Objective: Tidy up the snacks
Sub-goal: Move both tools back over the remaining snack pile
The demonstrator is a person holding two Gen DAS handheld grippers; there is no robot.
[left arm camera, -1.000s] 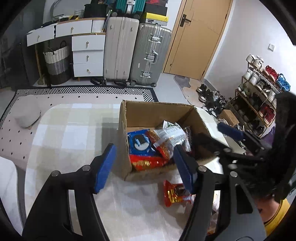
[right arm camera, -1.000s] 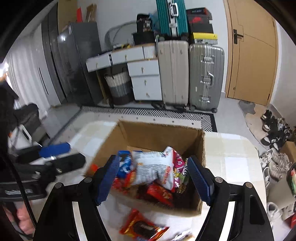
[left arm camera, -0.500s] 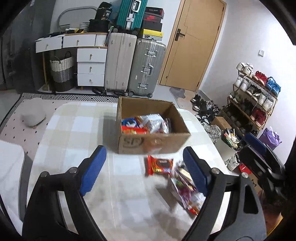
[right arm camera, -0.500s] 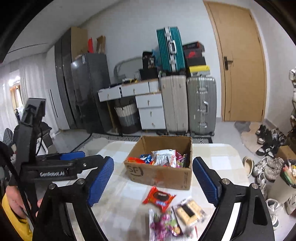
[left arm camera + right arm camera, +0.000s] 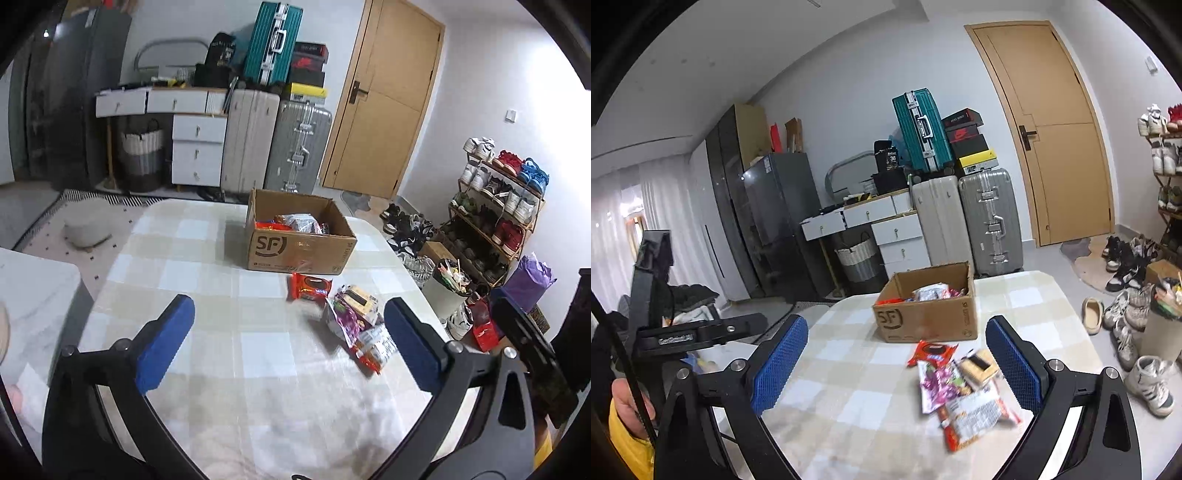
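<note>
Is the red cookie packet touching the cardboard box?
Apart. In the right wrist view, a strip of tablecloth shows between the red cookie packet and the cardboard box.

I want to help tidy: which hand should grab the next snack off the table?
Probably the right. The loose packets lie between the right gripper's open jaws, with the cardboard box just beyond. In the left gripper's view the same pile sits off toward its right jaw. Both are empty.
</note>
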